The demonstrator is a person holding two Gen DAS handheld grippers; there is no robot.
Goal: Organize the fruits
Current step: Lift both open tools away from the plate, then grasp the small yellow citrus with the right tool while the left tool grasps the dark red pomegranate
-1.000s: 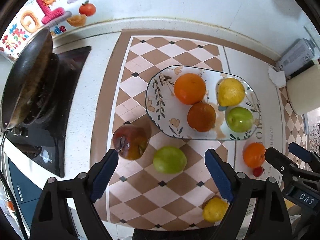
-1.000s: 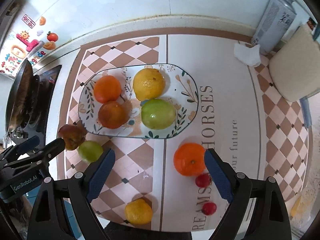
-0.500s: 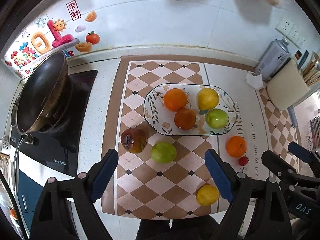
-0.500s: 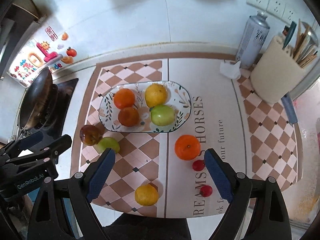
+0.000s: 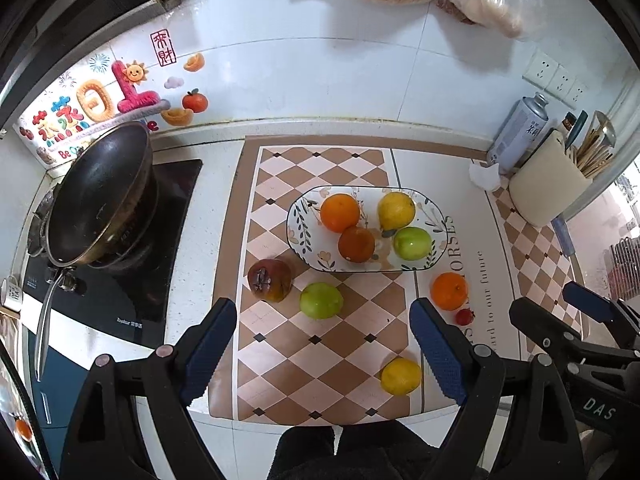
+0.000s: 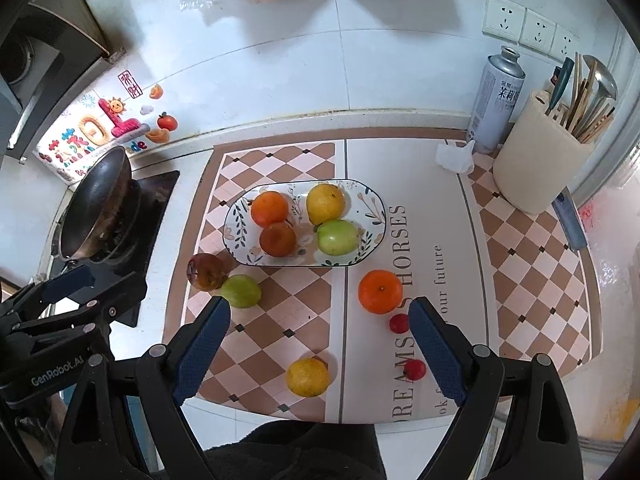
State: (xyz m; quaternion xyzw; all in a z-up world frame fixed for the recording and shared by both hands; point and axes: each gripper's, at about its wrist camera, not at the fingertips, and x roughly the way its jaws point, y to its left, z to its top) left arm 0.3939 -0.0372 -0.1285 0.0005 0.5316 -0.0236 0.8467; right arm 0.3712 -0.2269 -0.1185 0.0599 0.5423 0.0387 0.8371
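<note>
Left wrist: wok [image 5: 100, 192] beside fruit plate [image 5: 298, 216]

Black wok [image 5: 100, 196] on stove [image 5: 120, 264], spray can [image 6: 494, 100], utensil holder [image 6: 532, 160]

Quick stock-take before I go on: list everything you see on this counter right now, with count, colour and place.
plate: 1, white with leaf print, mid mat
fruit on plate: 4; two orange, one yellow, one green
loose orange: 1, orange, right of plate's near edge
loose green fruit: 1, green, near-left of plate
dark red fruit: 1, touching the green one in this view
loose yellow fruit: 1, yellow, near mat edge
small red fruits: 2, red, near the orange
wok: 1, black, on stove, left
spray can: 1, silver, back right
utensil holder: 1, cream, back right
left claw: open, empty
right claw: open, empty
</note>
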